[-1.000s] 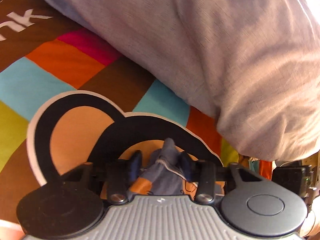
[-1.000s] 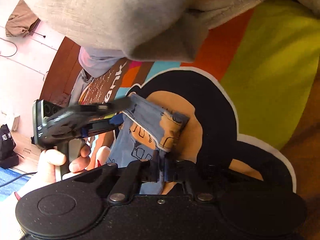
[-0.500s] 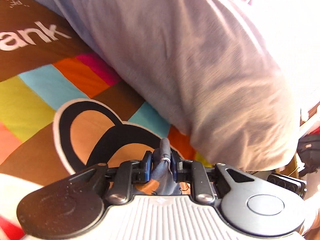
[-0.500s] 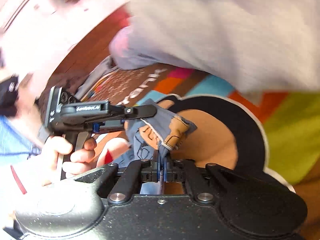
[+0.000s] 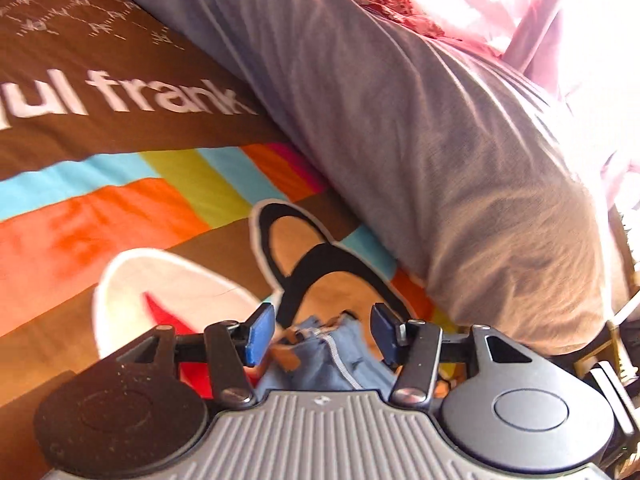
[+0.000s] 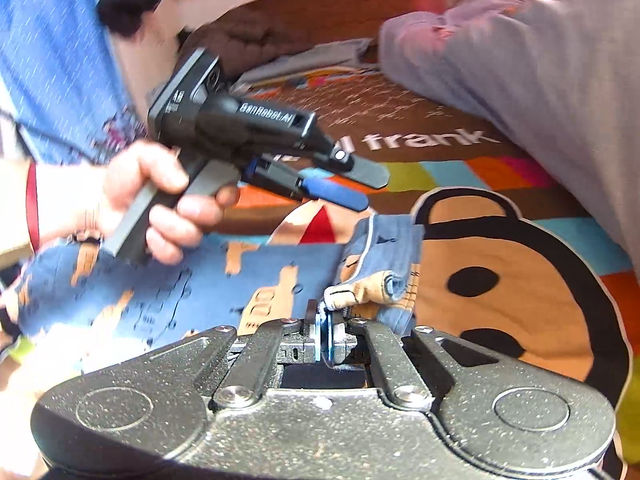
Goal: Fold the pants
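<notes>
Small blue pants (image 6: 240,276) with tan prints lie spread on the bed cover, a folded corner bunched at the right. My right gripper (image 6: 326,332) is shut on that corner's hem. In the right wrist view a hand holds my left gripper (image 6: 352,188) just above the pants. From the left wrist view, my left gripper (image 5: 322,334) has its jaws opening. The blue pads (image 5: 260,334) stand apart on either side of a fold of the pants (image 5: 332,356), and neither pad presses on it.
The bed cover (image 5: 120,208) is brown with bright stripes, white lettering and a big monkey face (image 6: 500,280). A bulky grey pillow (image 5: 420,120) lies along its far side. Loose clothes (image 6: 304,60) and a wooden board (image 6: 340,4) are behind.
My left gripper's jaws have spread and let go of the pants fold they pinched. The right gripper has rolled level, still clamped on the hem, and both have shifted over the cover.
</notes>
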### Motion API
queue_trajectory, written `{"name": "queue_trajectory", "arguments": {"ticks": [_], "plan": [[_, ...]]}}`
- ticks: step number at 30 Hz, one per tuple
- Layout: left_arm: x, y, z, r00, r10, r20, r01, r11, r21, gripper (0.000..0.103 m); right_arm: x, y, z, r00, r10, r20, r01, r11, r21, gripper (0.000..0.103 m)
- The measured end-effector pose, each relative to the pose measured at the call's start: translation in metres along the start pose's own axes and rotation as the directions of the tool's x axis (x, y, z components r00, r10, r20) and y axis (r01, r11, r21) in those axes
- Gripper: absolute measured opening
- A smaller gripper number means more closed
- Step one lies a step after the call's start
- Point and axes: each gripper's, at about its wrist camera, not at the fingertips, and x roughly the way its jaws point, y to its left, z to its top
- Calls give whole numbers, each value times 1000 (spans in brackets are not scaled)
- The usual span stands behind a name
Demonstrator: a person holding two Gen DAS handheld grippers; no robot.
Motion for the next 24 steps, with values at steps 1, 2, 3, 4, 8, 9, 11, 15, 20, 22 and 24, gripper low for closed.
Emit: {"name": "queue_trajectory", "arguments": {"ticks": [1, 2, 3, 4, 8, 9, 11, 15, 20, 22, 24], "plan": [[-5, -1, -5, 1000, 27, 1, -27, 1000, 13, 61, 2, 4, 1, 1000, 2, -10, -2, 999, -32, 2], [-11, -2, -10, 998, 62, -5, -62, 998, 27, 63, 6, 12, 0, 1000, 2, -17, -4, 997, -77, 2], [-18, -3, -15, 996, 94, -6, -94, 995, 42, 63, 10, 21, 0, 1000, 3, -22, -6, 992, -129, 2], [-23, -4, -23, 994, 112, -7, -111, 992, 54, 63, 12, 28, 0, 1000, 8, -30, -13, 983, -184, 2], [-58, -6, -52, 980, 198, -16, -196, 977, 80, 63, 21, 61, -7, 995, 38, -94, -75, 901, -428, 3], [-67, -6, -59, 974, 226, -16, -224, 971, 81, 63, 22, 69, -10, 994, 38, -100, -82, 871, -485, 3], [-77, -5, -69, 971, 238, -11, -237, 969, 63, 63, 28, 83, -20, 990, 28, -140, -108, 793, -600, 13], [-80, -7, -75, 984, 179, -10, -179, 983, 26, 69, 32, 86, -24, 989, 27, -147, -112, 784, -611, 17], [-54, -20, -55, 995, 95, -12, -96, 995, -19, 74, 33, 89, -23, 990, 5, -139, -91, 776, -624, 16], [-42, -30, -43, 989, 145, -38, -146, 989, -29, 74, 34, 89, -23, 991, -3, -137, -85, 771, -631, 17], [-28, -35, -32, 974, 215, -74, -219, 974, -57, 74, 34, 90, -25, 991, -10, -136, -79, 769, -634, 17]]}}
